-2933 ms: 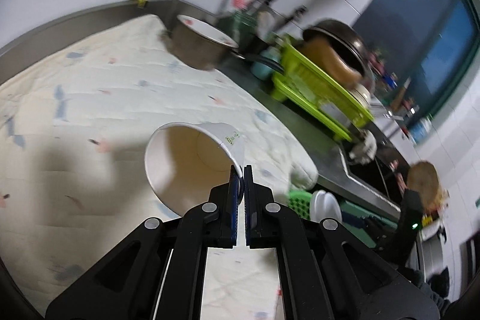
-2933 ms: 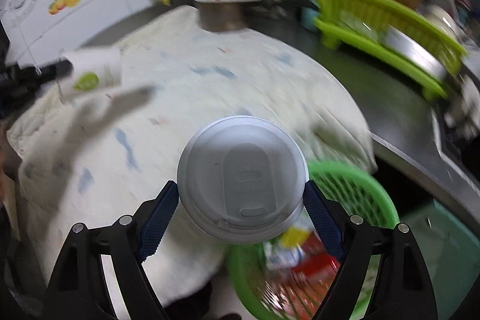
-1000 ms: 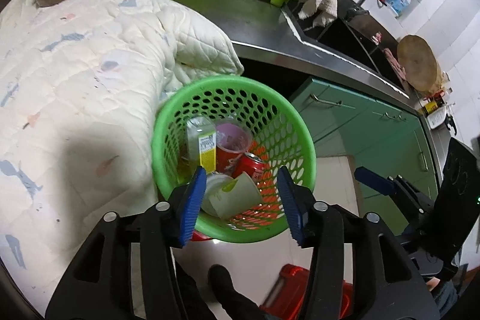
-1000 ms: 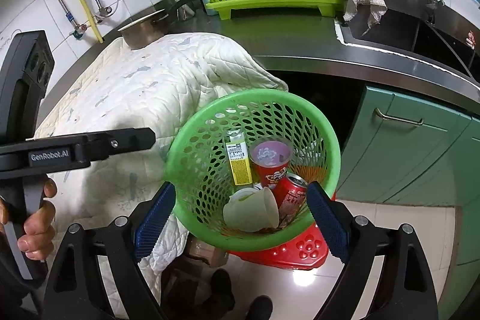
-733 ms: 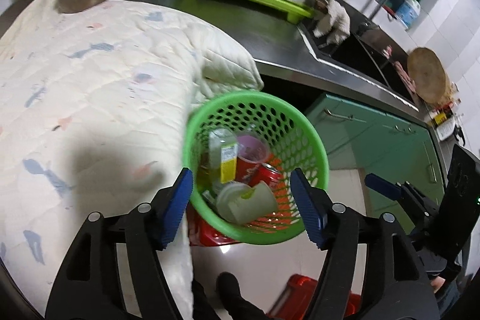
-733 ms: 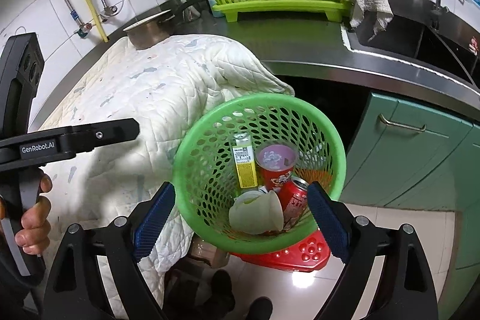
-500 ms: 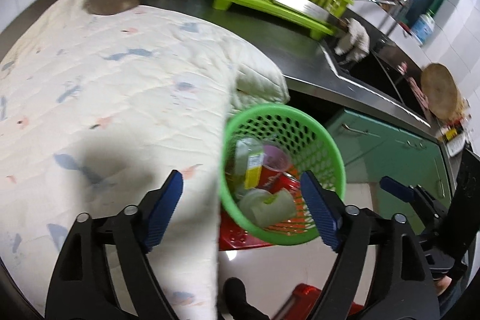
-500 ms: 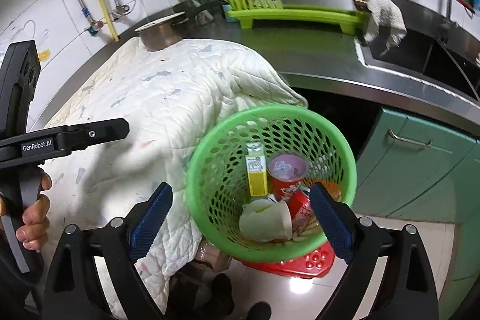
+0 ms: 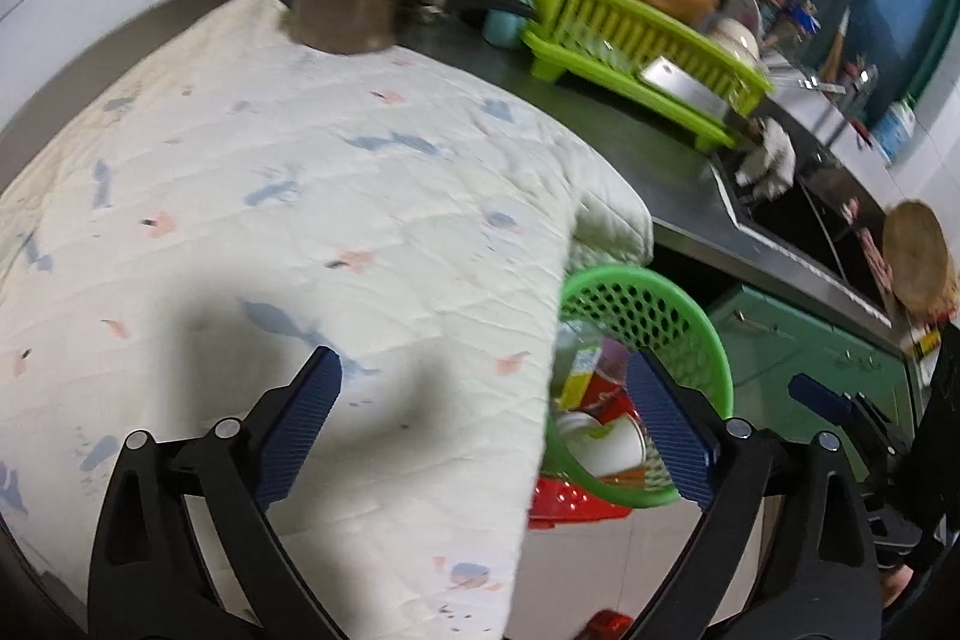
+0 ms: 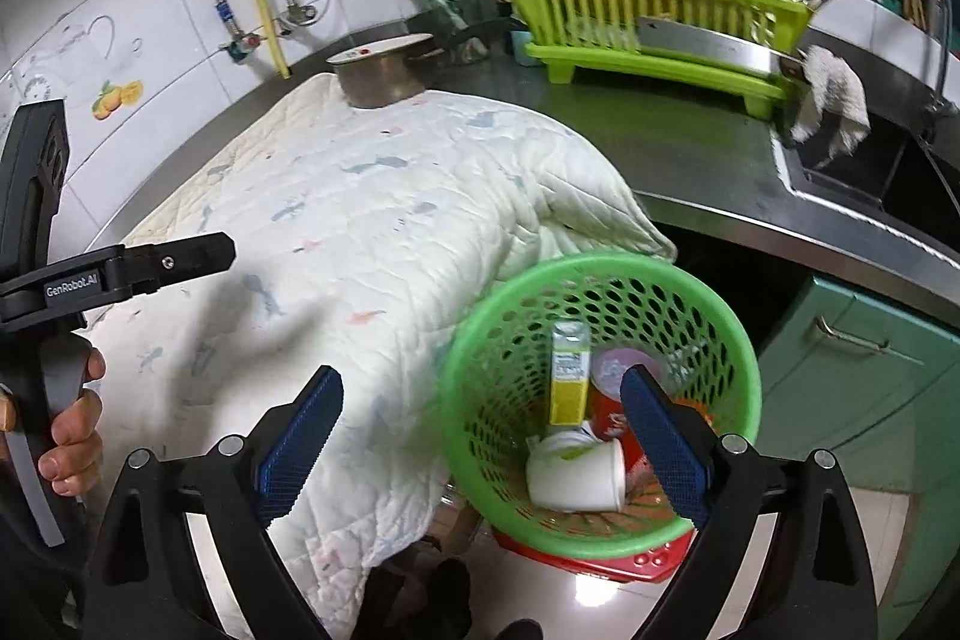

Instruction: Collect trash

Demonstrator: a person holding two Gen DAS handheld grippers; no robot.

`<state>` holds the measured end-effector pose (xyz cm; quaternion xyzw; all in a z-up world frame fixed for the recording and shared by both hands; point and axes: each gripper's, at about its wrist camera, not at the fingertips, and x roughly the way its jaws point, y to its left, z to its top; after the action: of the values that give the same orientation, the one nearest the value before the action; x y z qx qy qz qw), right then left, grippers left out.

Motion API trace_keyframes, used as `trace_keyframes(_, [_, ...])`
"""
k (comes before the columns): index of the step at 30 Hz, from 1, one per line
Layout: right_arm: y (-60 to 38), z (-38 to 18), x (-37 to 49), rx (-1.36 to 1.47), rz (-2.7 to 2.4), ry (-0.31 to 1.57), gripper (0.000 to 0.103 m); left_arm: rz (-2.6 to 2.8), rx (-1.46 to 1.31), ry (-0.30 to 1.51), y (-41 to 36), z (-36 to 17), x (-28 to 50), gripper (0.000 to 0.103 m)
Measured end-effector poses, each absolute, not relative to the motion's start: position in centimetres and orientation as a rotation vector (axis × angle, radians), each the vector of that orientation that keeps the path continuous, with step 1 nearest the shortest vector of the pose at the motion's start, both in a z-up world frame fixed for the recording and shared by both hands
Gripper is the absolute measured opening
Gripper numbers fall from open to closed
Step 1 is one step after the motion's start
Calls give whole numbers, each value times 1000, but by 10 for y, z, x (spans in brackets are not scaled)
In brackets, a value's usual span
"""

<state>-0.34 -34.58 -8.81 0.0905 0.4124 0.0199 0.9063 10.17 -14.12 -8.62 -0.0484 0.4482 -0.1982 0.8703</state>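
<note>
A green mesh basket (image 10: 600, 262) stands on the floor beside the quilted counter. In it lie a white paper cup (image 10: 576, 475), a yellow carton (image 10: 567, 382) and a red cup (image 10: 615, 370). My right gripper (image 10: 480, 376) hangs above the basket's left rim, jaws opening with nothing between them. My left gripper (image 9: 480, 361) is over the quilt's (image 9: 300, 220) edge, jaws also opening and empty. The basket (image 9: 708, 340) and paper cup (image 9: 606, 445) show at its right finger. The left gripper's black body (image 10: 138, 262) and a hand (image 10: 66, 436) show in the right wrist view.
A lidded metal pot (image 10: 384, 82) sits at the quilt's far end. A lime dish rack (image 10: 654, 10) with pans, a cloth (image 10: 834, 100) and a sink lie along the steel counter. Green cabinets (image 10: 870, 370) stand on the right, and a red stool (image 10: 600, 556) under the basket.
The left gripper let go of the paper cup, which now lies in the basket, and the right no longer holds the lid. Both grippers have drawn up and left from the basket, jaws wider.
</note>
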Motion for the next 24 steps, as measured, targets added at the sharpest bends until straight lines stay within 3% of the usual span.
trace_keyframes(14, [-281,-49,22,142,162,787,92,-164,-79,753,-51,-34,77,98])
trace_keyframes(24, [-256,-23,13,133,137,712,93,-47,-42,626,-28,-11,48,98])
